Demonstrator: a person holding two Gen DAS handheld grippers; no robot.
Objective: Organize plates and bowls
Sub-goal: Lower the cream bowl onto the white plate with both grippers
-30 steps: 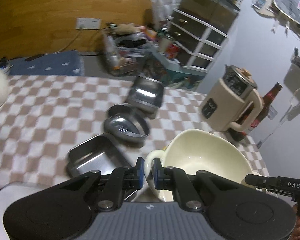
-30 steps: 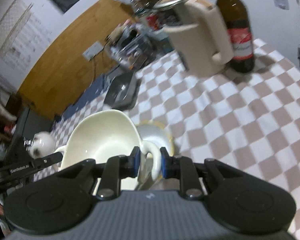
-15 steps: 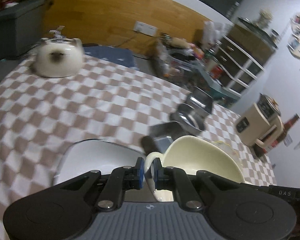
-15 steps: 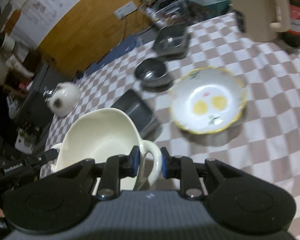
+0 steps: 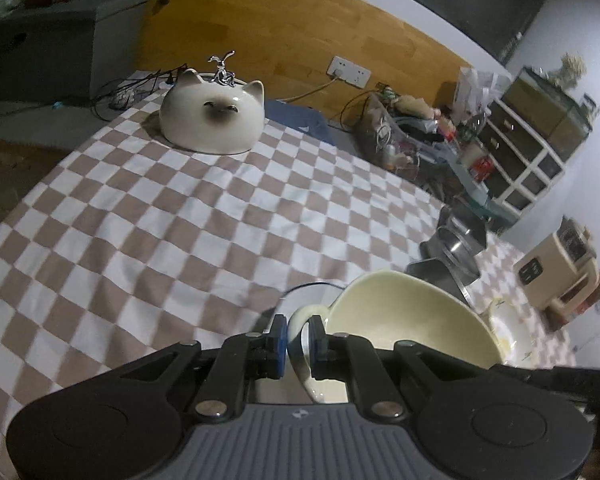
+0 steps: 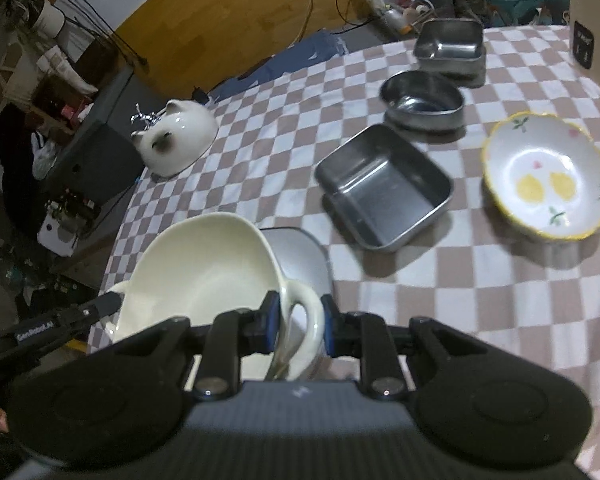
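Now both grippers are clamped on the cream bowl (image 6: 204, 272), the left gripper (image 5: 298, 334) on one loop handle and the right gripper (image 6: 296, 320) on the other, holding it low in each frame above a white plate (image 6: 304, 260). A second ago it hung beside the steel trays; since then the pair has carried it across the checkered tablecloth (image 5: 172, 232). Likely it gets stacked here, away from the floral bowl (image 6: 548, 180).

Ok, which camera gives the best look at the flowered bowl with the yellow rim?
The right wrist view: the flowered bowl sits whole and sharp on the checked tablecloth, its painted inside facing the camera. The left wrist view shows only a blurred sliver of it behind the cream bowl.
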